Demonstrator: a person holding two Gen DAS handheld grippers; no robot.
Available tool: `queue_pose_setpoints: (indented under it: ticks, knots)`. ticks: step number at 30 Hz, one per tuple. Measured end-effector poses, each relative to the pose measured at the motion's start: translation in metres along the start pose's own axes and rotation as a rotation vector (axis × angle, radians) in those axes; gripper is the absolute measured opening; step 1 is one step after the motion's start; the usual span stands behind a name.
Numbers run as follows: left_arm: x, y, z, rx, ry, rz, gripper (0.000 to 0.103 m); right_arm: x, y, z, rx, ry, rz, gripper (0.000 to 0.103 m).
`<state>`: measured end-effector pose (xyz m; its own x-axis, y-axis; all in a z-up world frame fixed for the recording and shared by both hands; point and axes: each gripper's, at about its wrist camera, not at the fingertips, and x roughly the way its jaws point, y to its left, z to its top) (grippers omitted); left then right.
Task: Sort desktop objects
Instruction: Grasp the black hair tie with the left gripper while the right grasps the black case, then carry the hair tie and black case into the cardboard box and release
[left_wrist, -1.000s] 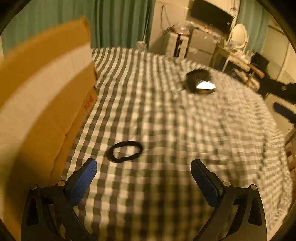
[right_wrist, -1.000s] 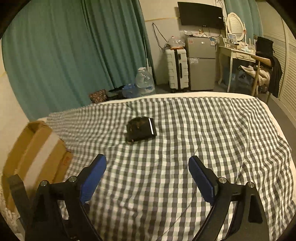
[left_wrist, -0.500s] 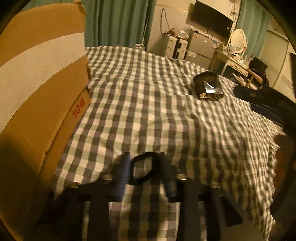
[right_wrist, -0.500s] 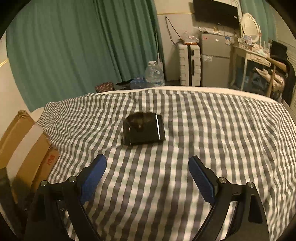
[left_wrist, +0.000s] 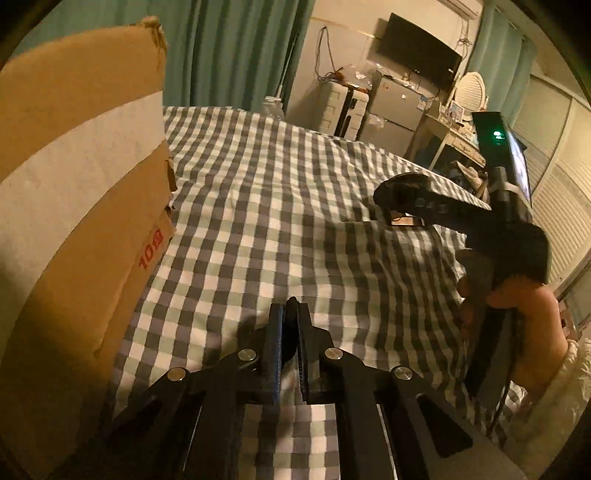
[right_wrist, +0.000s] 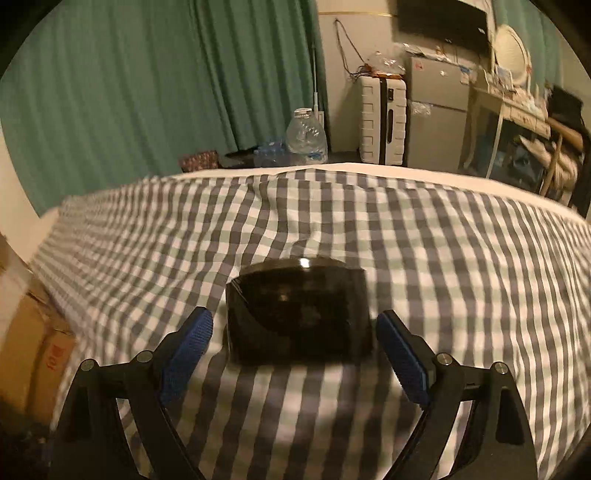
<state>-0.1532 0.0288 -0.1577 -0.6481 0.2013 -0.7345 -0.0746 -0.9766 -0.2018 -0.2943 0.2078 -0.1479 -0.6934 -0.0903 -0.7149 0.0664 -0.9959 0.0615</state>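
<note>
Sorting was judged barely begun: the left gripper (left_wrist: 290, 314) was pressed together on a thin dark band (left_wrist: 291, 308) (barely visible) near the checked bed's (left_wrist: 295, 206) box-side edge, while the right gripper (right_wrist: 295, 332), spread wide, flanked an ungripped black case (right_wrist: 299, 310) mid-bed; neither was yet in the cardboard box (left_wrist: 74, 206).

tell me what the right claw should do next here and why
Probably ease forward a touch, then close. The right claw stands open with the glossy black case lying on the checked cloth between its fingers, pads not yet touching it. The left claw is already shut.
</note>
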Motion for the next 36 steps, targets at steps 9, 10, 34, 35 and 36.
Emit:
queue_pose_setpoints:
  ticks: [9, 10, 34, 35, 36]
  knots:
    - [-0.003, 0.000, -0.003, 0.001, 0.013, -0.010, 0.007, -0.017, 0.003, -0.011, -0.023, 0.081, 0.009, 0.075]
    - [-0.005, -0.001, -0.004, 0.004, 0.016, -0.012, 0.007, -0.025, 0.002, -0.017, -0.012, 0.093, 0.021, 0.075]
    - [-0.227, 0.061, 0.077, 0.008, -0.230, -0.050, 0.007, -0.294, 0.145, -0.018, -0.061, -0.116, 0.343, 0.075]
    - [-0.230, 0.075, 0.078, 0.012, -0.231, -0.019, 0.007, -0.291, 0.159, -0.016, -0.074, -0.114, 0.350, 0.075]
    - [-0.232, 0.090, 0.076, 0.015, -0.224, -0.009, 0.007, -0.284, 0.178, -0.016, -0.083, -0.104, 0.364, 0.075]
